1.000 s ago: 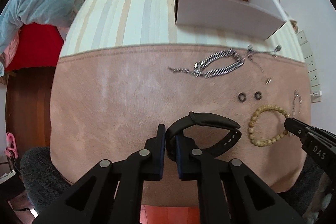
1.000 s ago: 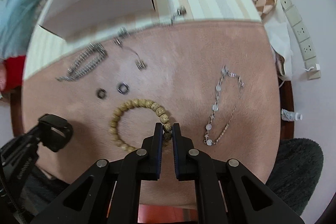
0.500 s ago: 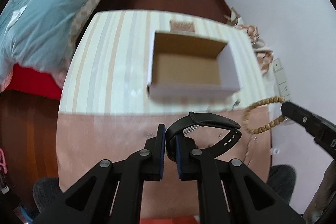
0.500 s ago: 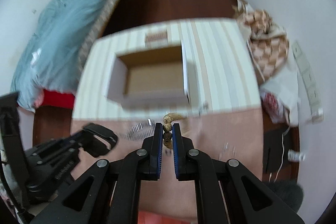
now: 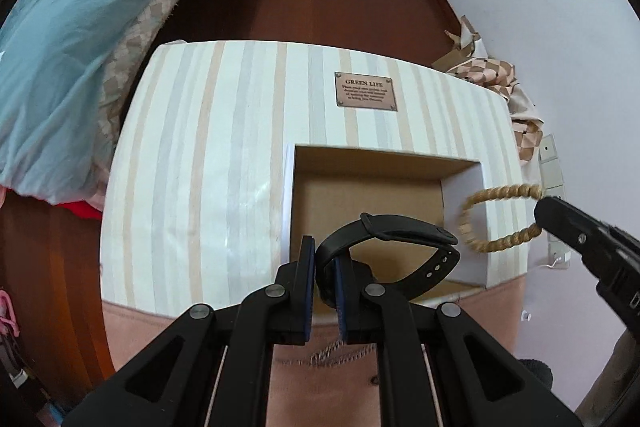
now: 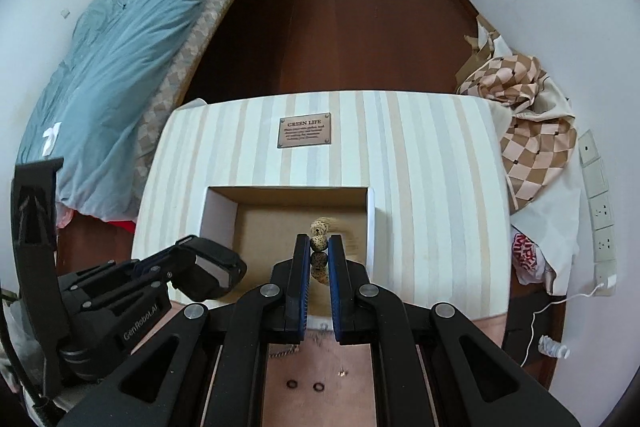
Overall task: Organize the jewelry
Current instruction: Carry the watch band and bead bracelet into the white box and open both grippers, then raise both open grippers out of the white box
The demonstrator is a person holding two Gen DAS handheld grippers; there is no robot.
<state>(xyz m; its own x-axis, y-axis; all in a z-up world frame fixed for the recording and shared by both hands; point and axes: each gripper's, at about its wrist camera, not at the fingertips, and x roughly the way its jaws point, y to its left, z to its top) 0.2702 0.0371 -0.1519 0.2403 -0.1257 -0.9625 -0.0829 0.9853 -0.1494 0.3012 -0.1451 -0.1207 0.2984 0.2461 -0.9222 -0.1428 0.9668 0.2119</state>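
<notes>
Both grippers now over box (image 5: 372,199) below "GREEN LIFE"

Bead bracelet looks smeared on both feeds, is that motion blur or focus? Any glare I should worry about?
Left wrist view: the bead bracelet is streaked while the black strap and box stay sharp, so likely motion blur. Right wrist view: the beads between the fingers are crisp, the far loop smeared. Only a soft sheen on the striped tabletop, no harsh glare.
</notes>
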